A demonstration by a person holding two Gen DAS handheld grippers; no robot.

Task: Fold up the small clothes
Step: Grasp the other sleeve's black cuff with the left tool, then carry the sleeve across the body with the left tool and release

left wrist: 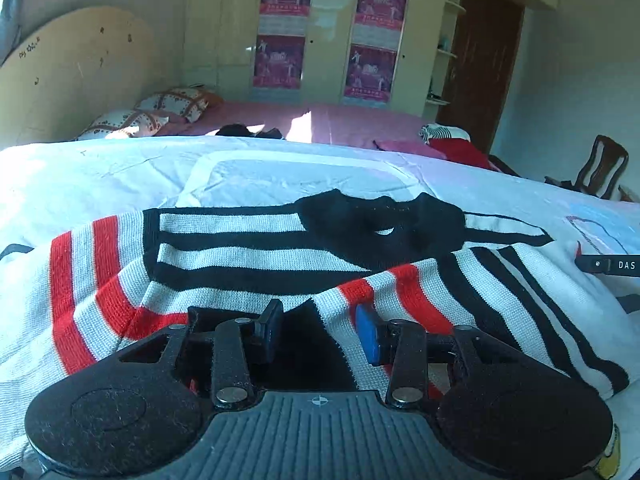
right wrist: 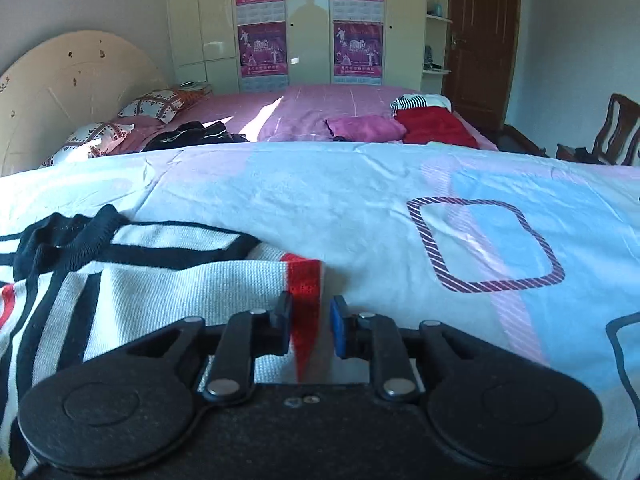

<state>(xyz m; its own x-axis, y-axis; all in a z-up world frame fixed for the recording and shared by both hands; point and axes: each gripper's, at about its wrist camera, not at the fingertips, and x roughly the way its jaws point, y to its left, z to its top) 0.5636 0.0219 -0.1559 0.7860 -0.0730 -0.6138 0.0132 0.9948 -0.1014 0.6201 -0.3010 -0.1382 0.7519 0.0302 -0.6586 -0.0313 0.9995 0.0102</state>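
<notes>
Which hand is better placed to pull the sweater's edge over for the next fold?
Probably right: the right tongs already straddle the sweater's red cuff at its edge; the left tongs sit over its middle.

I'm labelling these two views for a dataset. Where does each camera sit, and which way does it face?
Left wrist: on the left gripper, looking forward and slightly down over the red, white and black striped knit sweater on the pale patterned bedsheet; only its own fingers show, apart, with knit between them.
Right wrist: on the right gripper, same heading, further right; its fingers flank the sweater's red edge.
Shared: sweater, sheet, the cream wardrobe with purple posters, brown door.
</notes>
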